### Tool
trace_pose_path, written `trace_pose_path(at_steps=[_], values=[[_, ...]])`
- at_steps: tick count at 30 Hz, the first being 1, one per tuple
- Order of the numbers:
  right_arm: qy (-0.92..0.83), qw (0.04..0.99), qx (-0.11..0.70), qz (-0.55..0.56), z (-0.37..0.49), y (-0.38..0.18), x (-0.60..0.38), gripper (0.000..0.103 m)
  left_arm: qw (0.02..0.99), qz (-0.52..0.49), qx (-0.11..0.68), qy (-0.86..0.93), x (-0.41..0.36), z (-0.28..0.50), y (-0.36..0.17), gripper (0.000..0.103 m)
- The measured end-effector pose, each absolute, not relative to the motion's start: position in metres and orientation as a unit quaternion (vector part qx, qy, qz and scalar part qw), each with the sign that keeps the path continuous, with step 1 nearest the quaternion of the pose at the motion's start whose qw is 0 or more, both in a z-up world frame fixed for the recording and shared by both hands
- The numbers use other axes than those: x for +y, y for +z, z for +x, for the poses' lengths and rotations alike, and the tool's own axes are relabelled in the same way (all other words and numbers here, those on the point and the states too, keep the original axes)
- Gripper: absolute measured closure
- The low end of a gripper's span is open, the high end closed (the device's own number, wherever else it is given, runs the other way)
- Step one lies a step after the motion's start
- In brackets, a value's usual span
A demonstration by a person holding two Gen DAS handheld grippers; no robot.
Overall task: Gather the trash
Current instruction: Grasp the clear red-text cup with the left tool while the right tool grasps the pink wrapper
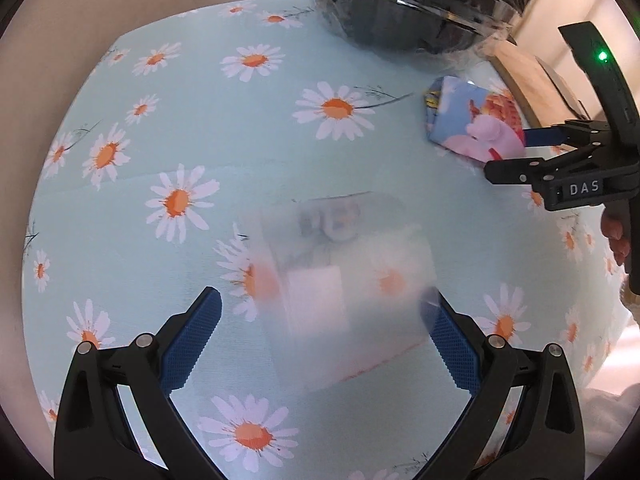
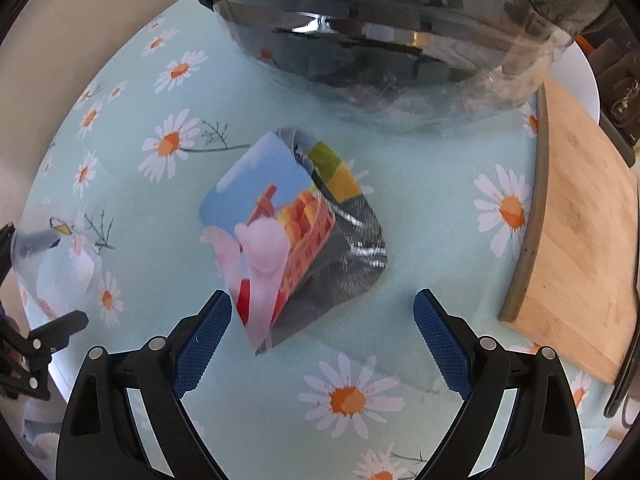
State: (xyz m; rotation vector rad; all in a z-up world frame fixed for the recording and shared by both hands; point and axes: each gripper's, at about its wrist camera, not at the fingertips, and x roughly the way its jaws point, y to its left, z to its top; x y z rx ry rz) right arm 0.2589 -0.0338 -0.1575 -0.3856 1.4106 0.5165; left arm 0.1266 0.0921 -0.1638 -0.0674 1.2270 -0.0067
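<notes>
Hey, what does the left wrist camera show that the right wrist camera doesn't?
Only the left wrist view shows the left claw wide open around a blurred translucent plastic wrapper, and the whole right claw from the side, reaching the colourful cartoon snack packet.

Only the right wrist view shows the light wooden cutting board, the packet's silver inner side, and the right claw's open blue pads from behind.

Both show the daisy-print tablecloth, the packet, the clear wrapper, and the black-lined trash bin.
</notes>
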Motion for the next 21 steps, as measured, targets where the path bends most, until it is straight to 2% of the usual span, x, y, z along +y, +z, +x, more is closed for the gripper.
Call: trace_pose_path(at_steps=[3,4,7,8,9,10,12,14,15,17,18,19,20,21], values=[[0.227,0.720,0.632,-0.177,0.262,-0.159,-0.029,0.015,0.818,-0.034,0.574,-0.005,0.094,0.128,-0.168,0.006],[0.228,0.720,0.631,-0.178,0.263,-0.160,-0.026,0.015,0.820,-0.032,0.572,-0.001,0.094,0.128,-0.169,0.009],[0.235,0.722,0.626,-0.178,0.268,-0.164,-0.011,0.017,0.819,-0.047,0.571,0.002,0.099,0.130,-0.170,0.023],[0.241,0.721,0.626,-0.174,0.268,-0.163,-0.010,0.020,0.818,-0.056,0.572,0.001,0.102,0.130,-0.171,0.026],[0.242,0.721,0.625,-0.173,0.269,-0.162,-0.007,0.027,0.821,-0.064,0.567,0.004,0.105,0.130,-0.169,0.034],[0.248,0.721,0.623,-0.174,0.269,-0.160,-0.004,0.030,0.822,-0.067,0.565,0.005,0.107,0.129,-0.168,0.042],[0.256,0.721,0.622,-0.168,0.270,-0.157,0.000,0.037,0.821,-0.075,0.566,-0.004,0.109,0.129,-0.165,0.050],[0.259,0.718,0.623,-0.169,0.271,-0.156,0.004,0.038,0.818,-0.074,0.570,-0.010,0.109,0.129,-0.164,0.050],[0.260,0.717,0.623,-0.172,0.270,-0.156,0.006,0.038,0.817,-0.071,0.572,-0.009,0.108,0.129,-0.164,0.061],[0.263,0.717,0.622,-0.173,0.268,-0.154,0.006,0.040,0.813,-0.066,0.579,-0.011,0.106,0.127,-0.164,0.061],[0.267,0.715,0.624,-0.168,0.267,-0.153,0.006,0.050,0.812,-0.066,0.581,-0.012,0.106,0.127,-0.164,0.061],[0.272,0.711,0.629,-0.158,0.265,-0.152,0.005,0.068,0.811,-0.065,0.581,-0.013,0.106,0.125,-0.163,0.061],[0.272,0.709,0.632,-0.154,0.261,-0.151,0.002,0.074,0.811,-0.064,0.582,-0.012,0.105,0.124,-0.162,0.061],[0.271,0.707,0.635,-0.154,0.259,-0.152,0.001,0.074,0.809,-0.065,0.584,-0.012,0.105,0.121,-0.161,0.061]])
